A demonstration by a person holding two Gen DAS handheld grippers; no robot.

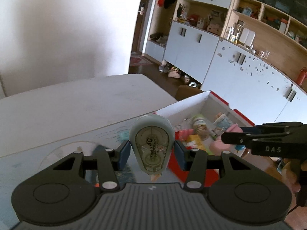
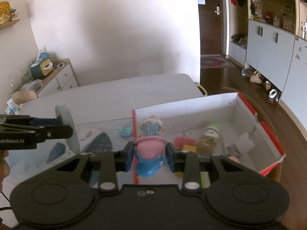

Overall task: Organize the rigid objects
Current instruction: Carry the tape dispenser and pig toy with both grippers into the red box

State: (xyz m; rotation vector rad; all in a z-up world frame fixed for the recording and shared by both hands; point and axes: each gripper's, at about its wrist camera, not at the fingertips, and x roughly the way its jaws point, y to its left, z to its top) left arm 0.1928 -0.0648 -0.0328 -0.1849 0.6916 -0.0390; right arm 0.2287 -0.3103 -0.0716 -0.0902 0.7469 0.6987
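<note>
Correction-tape dispenser, grey-green plastic and teardrop-shaped [image 1: 152,143], sits pinched between the blue pads of the left gripper [image 1: 152,154], jaws closed on its flanks, long axis upright with the narrow tip toward the camera. It hangs above the patterned blue table mat [image 1: 57,159], with the white cardboard box with red edging [image 1: 193,103] lying just to its right. Over that box's near wall, the right gripper [image 2: 150,154] clamps a pink-and-blue plastic toy figure [image 2: 149,153], jaws closed on its sides. A lidded jar [image 2: 209,140] and small coloured items already lie inside. The right hand looks nearer to release.
</note>
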